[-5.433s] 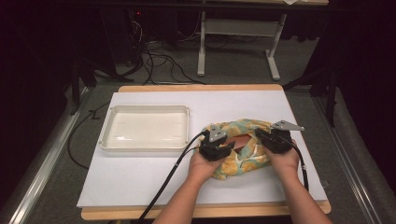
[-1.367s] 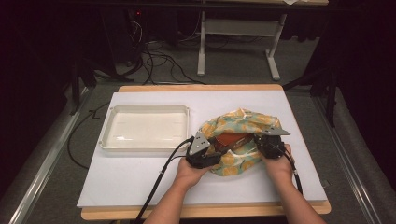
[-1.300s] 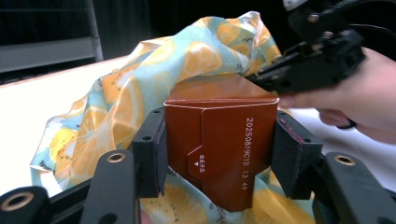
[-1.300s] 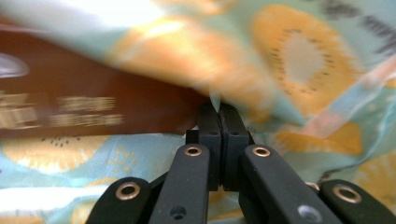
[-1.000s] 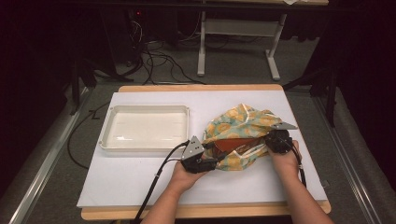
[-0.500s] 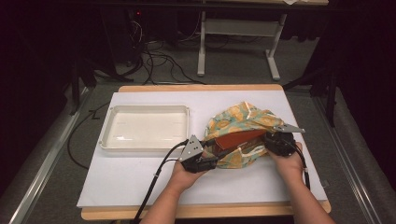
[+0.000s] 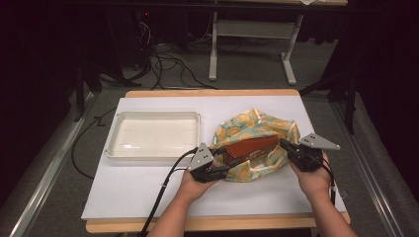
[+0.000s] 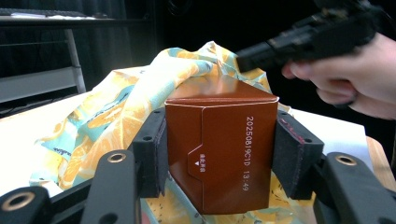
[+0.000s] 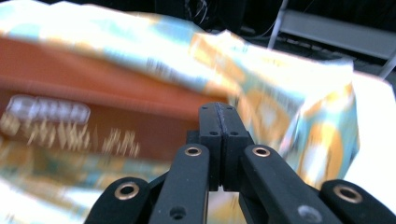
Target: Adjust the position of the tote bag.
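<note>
A reddish-brown carton [image 7: 249, 148] lies half out of a crinkly orange-and-teal patterned bag [image 7: 247, 123] on the white mat. My left gripper [image 7: 224, 160] is shut on the carton's near end. In the left gripper view both pads [image 8: 152, 154] press the sides of the carton [image 8: 219, 154], whose end flap bears a printed date. My right gripper [image 7: 284, 144] is at the bag's right end. Its jaws have just been closing and now stand pressed together [image 9: 218, 112] against the bag [image 9: 289, 88], apparently pinching its thin film. The left gripper view shows the right gripper [image 8: 250, 56] beside the bag's raised peak [image 8: 212, 53].
A shallow white tray [image 7: 154, 114] sits left of the bag. The white mat [image 7: 148, 192] covers most of the wooden table. Black cables trail from both grippers toward the near edge. A desk frame and floor cables lie beyond the far edge.
The left gripper drew the carton leftward out of the bag and has since held still. The right gripper shifted along the bag's right end and rose a little.
</note>
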The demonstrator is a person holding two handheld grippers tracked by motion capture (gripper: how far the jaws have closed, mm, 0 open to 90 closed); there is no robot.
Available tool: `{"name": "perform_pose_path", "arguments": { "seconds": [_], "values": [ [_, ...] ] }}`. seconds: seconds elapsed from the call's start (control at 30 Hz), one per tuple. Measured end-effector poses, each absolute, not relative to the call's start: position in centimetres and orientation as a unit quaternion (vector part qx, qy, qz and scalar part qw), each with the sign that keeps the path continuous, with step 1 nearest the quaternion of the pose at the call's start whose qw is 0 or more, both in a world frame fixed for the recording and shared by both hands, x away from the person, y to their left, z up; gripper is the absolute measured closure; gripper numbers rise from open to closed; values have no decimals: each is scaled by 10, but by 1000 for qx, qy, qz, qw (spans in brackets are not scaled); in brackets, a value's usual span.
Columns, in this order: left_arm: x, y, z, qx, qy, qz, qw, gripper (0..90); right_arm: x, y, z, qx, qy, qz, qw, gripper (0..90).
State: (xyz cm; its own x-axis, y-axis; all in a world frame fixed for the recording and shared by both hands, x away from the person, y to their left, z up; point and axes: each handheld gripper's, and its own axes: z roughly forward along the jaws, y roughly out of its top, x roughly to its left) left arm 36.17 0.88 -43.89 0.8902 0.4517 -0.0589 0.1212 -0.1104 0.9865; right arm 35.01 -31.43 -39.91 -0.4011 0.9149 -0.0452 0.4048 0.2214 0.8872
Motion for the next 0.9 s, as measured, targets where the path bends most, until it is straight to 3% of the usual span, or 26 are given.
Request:
{"name": "perform_pose_path", "arguments": {
  "seconds": [0.17,0.37,0.63,0.73,0.9],
  "values": [
    [357,15,-438,734,179,128,643,452,379,-315,-396,471,716,411,309,900],
    [354,29,-428,714,174,126,666,452,403,-333,-428,511,728,361,279,900],
    [350,25,-424,712,163,138,669,452,403,-323,-459,514,748,325,266,900],
    [351,26,-426,716,164,143,664,452,400,-323,-456,513,745,333,266,900],
    [355,24,-432,723,174,146,653,451,385,-327,-439,500,734,371,272,819]
  ]
}}
